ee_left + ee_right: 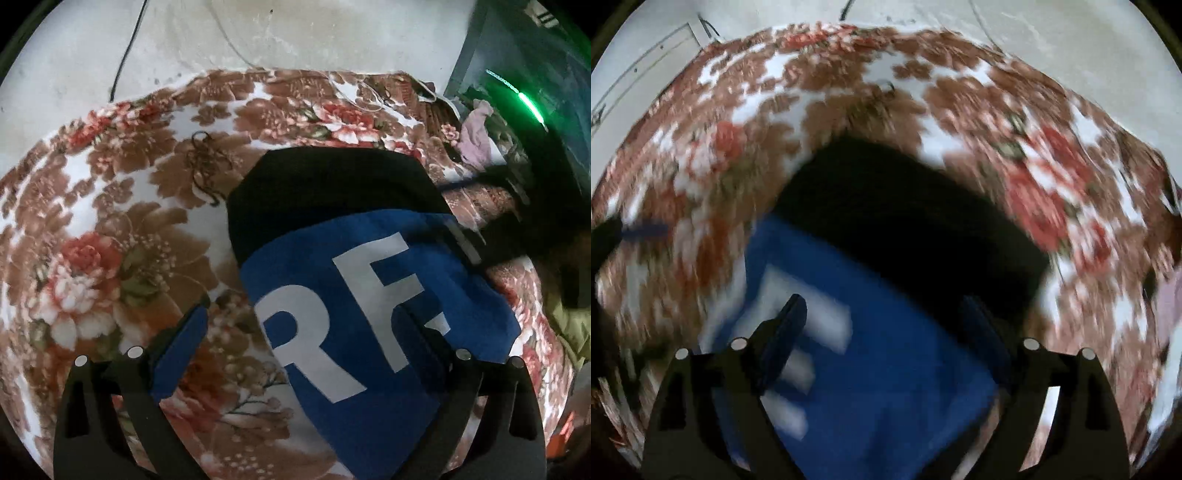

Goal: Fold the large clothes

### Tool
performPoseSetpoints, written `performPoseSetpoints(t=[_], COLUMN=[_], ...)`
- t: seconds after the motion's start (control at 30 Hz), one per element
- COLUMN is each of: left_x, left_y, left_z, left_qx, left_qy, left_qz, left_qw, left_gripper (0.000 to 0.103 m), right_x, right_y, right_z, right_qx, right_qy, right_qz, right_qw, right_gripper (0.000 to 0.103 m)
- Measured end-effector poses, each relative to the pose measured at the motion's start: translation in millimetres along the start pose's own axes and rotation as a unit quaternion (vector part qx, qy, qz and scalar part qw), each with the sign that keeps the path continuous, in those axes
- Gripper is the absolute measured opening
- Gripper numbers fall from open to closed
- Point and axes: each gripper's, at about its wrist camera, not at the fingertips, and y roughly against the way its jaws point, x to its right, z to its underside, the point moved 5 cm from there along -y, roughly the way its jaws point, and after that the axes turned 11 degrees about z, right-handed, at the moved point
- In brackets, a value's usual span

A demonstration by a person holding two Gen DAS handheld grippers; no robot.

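Left gripper [303,332] and right gripper [882,321]: jaws apart, empty, above folded blue-and-black garment [369,280] on floral bedspread [110,229]. Judgement: next, smooth fold, square edges before regripping.

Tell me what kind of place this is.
Probably a bedroom at home: a floral blanket covers what looks like a bed against a bare wall, with a folded blue and black garment lying on it.

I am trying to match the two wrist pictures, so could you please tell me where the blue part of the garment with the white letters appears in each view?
Left wrist: blue panel lower centre-right, letters sharp, black part above it.
Right wrist: blue panel lower centre, letters blurred at its left.
Shared landmark: the floral blanket beneath the garment.
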Motion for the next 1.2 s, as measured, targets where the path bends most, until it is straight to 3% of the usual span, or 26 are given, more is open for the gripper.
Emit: performPoseSetpoints(t=[0.1, 0.2, 0.4, 0.47, 0.6, 0.8, 0.9, 0.97, 1.1, 1.2], left_x=[3, 11, 9, 8, 15, 29, 45, 52, 39, 16], left_y=[-26, -51, -61, -56, -27, 26, 45, 50, 26, -9], left_z=[11, 29, 45, 45, 34, 9, 0, -2, 7, 23], left_qx=[-0.025, -0.054, -0.061, -0.065, -0.066, -0.048, -0.040, -0.036, -0.059, -0.090], left_qy=[0.017, 0.009, 0.061, 0.067, 0.027, 0.026, 0.014, 0.011, 0.044, 0.094], left_qz=[0.010, 0.003, 0.020, 0.012, -0.038, -0.059, -0.055, -0.044, -0.018, 0.028], left_qw=[0.9995, 0.9985, 0.9960, 0.9956, 0.9967, 0.9968, 0.9976, 0.9983, 0.9971, 0.9911], left_gripper=[0.097, 0.097, 0.099, 0.098, 0.097, 0.097, 0.097, 0.097, 0.097, 0.097], right_x=[18, 40, 58, 66, 81, 97, 101, 103, 98, 93], right_y=[-29, -47, -62, -58, -31, 39, 59, 55, 12, -34], right_z=[48, 76, 89, 94, 94, 88, 81, 76, 80, 81], right_qx=[-0.039, -0.045, -0.062, -0.075, -0.085, -0.035, -0.003, -0.004, -0.047, -0.089], right_qy=[-0.031, -0.049, -0.050, -0.065, -0.099, -0.174, -0.189, -0.189, -0.196, -0.203], right_qz=[0.023, 0.014, -0.002, -0.016, -0.036, -0.116, -0.164, -0.185, -0.228, -0.242], right_qw=[0.998, 0.998, 0.997, 0.995, 0.991, 0.977, 0.968, 0.965, 0.953, 0.945], right_gripper=[0.085, 0.095, 0.098, 0.098, 0.097, 0.098, 0.098, 0.098, 0.098, 0.098])
